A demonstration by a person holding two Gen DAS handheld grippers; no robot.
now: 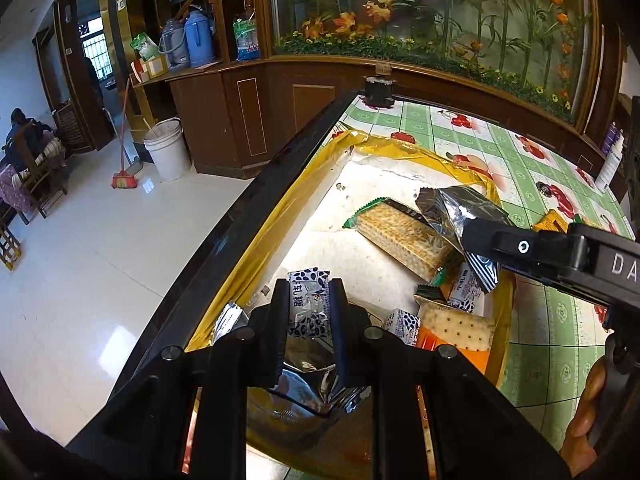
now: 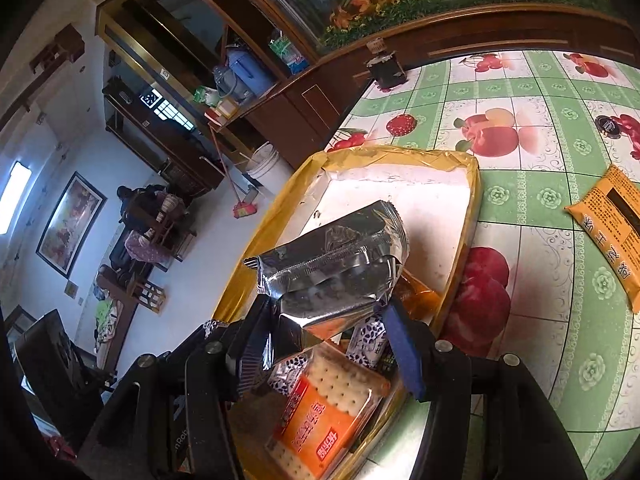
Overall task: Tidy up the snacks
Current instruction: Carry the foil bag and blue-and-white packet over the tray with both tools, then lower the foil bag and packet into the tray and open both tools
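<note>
A shallow box with a gold foil rim (image 1: 256,248) (image 2: 472,216) lies on the table and holds several snacks. My left gripper (image 1: 310,292) is shut on a white-and-blue nougat candy (image 1: 310,308), low over the box's near end. My right gripper (image 2: 326,312) (image 1: 476,248) is shut on a crumpled silver foil packet (image 2: 332,272) (image 1: 452,208), held above the box's right side. Under it lie a clear cracker pack with green ends (image 1: 400,236), an orange cracker pack (image 2: 332,412) (image 1: 456,328) and small blue-patterned candies (image 1: 404,324).
A green cloth with fruit prints (image 2: 540,160) covers the table. An orange snack packet (image 2: 612,232) lies on it right of the box. A small black object (image 1: 378,88) stands at the far corner. The table's dark edge (image 1: 240,216) drops to the floor on the left.
</note>
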